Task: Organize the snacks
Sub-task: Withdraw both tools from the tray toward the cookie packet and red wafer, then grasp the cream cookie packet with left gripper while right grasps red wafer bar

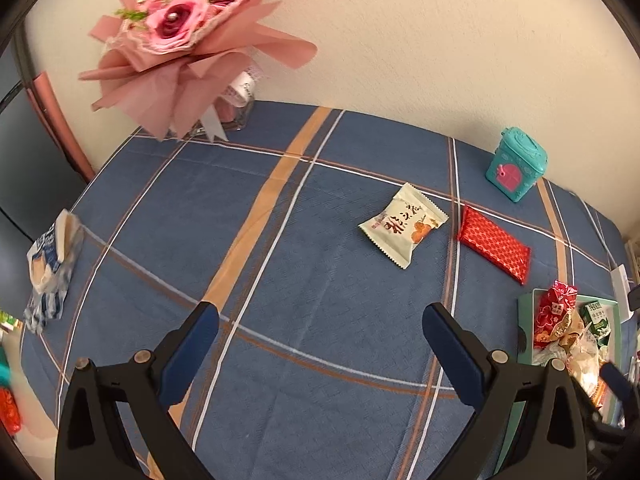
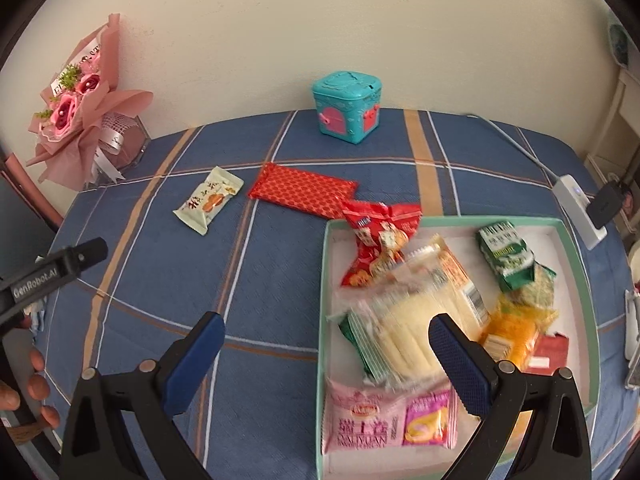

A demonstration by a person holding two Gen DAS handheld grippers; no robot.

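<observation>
The left gripper (image 1: 320,344) and right gripper (image 2: 326,354) both stand wide open, holding nothing. Cream snack packet (image 2: 209,200) and red packet (image 2: 304,190) lie on the cloth, just beside the filled tray (image 2: 325,280).

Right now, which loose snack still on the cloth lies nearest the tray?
The red patterned packet: its end nearly meets the tray corner; the cream packet lies farther left.
</observation>
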